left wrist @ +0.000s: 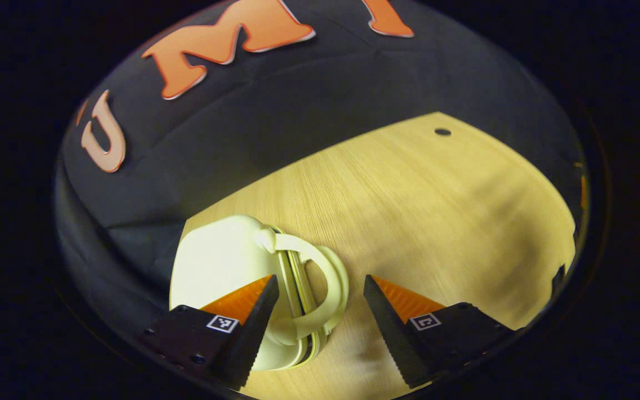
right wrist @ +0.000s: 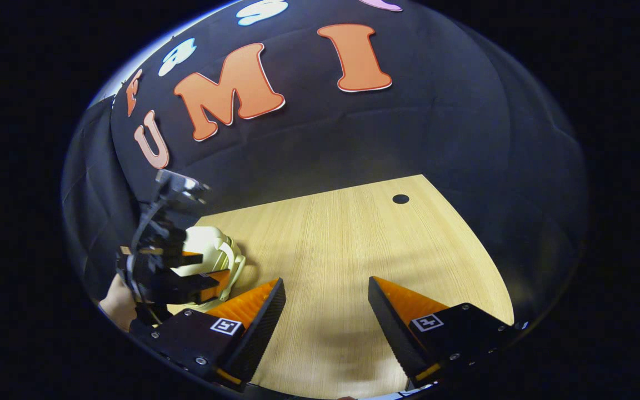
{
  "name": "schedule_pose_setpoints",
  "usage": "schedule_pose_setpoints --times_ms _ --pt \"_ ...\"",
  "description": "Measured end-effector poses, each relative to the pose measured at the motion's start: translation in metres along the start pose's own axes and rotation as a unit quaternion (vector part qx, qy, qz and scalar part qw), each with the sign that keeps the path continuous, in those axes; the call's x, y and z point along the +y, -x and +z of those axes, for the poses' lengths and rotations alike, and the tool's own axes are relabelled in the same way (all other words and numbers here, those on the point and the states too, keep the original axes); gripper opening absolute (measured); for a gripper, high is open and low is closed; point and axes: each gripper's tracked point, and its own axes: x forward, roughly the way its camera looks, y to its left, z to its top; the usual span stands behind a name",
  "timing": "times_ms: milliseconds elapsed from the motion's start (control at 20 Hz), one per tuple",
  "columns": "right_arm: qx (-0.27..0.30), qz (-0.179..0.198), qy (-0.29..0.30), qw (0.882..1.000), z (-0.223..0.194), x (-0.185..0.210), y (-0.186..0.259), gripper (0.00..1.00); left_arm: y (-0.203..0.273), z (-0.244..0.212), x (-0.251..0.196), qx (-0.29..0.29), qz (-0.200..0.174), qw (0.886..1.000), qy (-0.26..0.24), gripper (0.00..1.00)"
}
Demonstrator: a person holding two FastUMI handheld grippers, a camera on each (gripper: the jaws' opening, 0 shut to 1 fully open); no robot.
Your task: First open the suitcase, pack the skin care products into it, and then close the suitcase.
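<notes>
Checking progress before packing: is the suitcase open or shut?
Shut: the suitcase lies flat on the table, halves together, handle at the seam.

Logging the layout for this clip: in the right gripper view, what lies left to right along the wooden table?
Left gripper held by a hand, over the small cream hard-shell suitcase → bare light wooden table → small dark round hole in the tabletop.

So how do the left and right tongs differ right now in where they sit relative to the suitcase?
The left tongs hang right over the cream suitcase, their open fingers straddling its handle; the right tongs hang over bare wooden table, with the suitcase off to one side. The left tongs have a thing between their fingers, the right tongs have nothing. Both are open and grip nothing, and the suitcase looks closed.
</notes>
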Motion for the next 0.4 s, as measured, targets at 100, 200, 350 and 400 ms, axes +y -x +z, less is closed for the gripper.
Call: schedule_pose_setpoints --times_ms 100,200,350,400 --pt "-0.013 -0.011 0.013 1.000 0.009 0.000 -0.001 0.96 0.022 0.023 0.018 -0.055 0.011 0.997 0.048 0.95" --pt "-0.037 -0.020 0.024 0.999 0.027 0.005 0.001 0.95 0.043 0.045 0.035 -0.112 0.026 0.989 0.091 0.96" --pt "-0.079 -0.029 0.035 0.996 0.051 0.019 0.008 0.96 0.076 0.078 0.063 -0.188 0.039 0.971 0.145 0.99" --pt "-0.094 -0.033 0.040 0.994 0.060 0.024 0.011 0.96 0.086 0.081 0.070 -0.201 0.041 0.966 0.159 0.99"
